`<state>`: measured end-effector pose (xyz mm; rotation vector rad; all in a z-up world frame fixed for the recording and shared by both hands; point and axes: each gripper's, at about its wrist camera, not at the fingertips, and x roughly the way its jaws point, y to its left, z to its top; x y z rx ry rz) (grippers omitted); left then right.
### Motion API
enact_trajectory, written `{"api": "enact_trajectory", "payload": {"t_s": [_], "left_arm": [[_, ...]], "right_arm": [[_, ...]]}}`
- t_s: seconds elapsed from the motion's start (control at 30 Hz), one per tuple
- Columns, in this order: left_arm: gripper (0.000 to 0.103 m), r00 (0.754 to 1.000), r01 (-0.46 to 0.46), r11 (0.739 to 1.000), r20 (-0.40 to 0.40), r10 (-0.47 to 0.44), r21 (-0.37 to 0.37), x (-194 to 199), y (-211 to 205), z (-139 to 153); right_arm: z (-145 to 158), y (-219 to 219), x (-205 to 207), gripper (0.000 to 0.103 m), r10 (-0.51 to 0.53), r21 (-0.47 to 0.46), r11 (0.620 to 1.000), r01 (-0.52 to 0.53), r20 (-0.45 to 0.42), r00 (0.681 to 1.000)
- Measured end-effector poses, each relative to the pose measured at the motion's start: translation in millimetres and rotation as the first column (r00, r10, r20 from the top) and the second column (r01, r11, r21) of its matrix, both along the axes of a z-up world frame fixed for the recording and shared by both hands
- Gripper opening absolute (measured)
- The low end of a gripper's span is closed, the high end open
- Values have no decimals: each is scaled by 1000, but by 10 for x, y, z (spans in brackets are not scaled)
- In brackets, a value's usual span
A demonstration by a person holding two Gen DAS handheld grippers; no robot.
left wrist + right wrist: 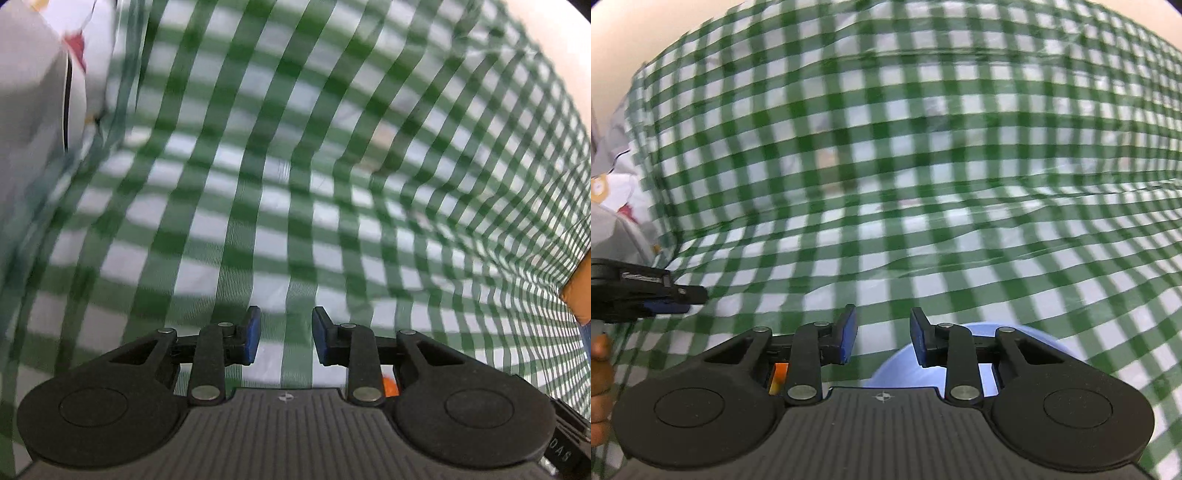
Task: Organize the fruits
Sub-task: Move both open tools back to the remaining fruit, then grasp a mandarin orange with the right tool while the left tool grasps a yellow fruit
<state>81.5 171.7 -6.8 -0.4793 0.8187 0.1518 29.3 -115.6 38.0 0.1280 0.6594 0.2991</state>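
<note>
Right tongs (882, 334) and left tongs (285, 334), both apart and empty, above a blue bowl (905, 365).

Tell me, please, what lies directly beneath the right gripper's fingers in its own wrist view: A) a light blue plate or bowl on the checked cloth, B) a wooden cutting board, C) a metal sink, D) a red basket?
A: a light blue plate or bowl shows under the right gripper, resting on the green-and-white checked cloth.
</note>
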Motion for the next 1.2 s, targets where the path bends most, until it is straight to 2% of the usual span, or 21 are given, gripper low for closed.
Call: {"api": "enact_trajectory", "payload": {"t_s": [0.23,0.4,0.67,0.73,0.83,0.9,1.07,1.2], "left_arm": [[34,989,95,991,-107,-105,-98,39,-114,-192],[34,981,124,986,-134,-139,-115,21,-204,-272],[34,978,110,974,-152,-141,-198,25,-176,-341],[34,977,111,973,-158,-144,-201,71,-208,-350],[33,974,123,972,-161,-157,-202,77,-240,-351],[28,974,124,972,-164,-158,-200,85,-254,-349],[27,981,108,982,-144,-131,-156,97,-237,-254],[27,988,92,995,-129,-88,25,82,-249,-101]], "right_arm": [[-137,344,34,33,92,40,995,-90,-48,995],[-267,545,96,33,129,57,991,-124,-93,987],[-411,790,200,35,156,24,988,-154,-134,979],[-447,849,226,41,154,2,988,-155,-149,977],[-472,882,233,42,154,-8,988,-157,-155,976],[-474,885,241,42,155,-13,987,-159,-156,975],[-465,860,245,36,144,-24,989,-149,-148,978],[-380,787,214,36,85,-46,995,-91,-116,990]]}}
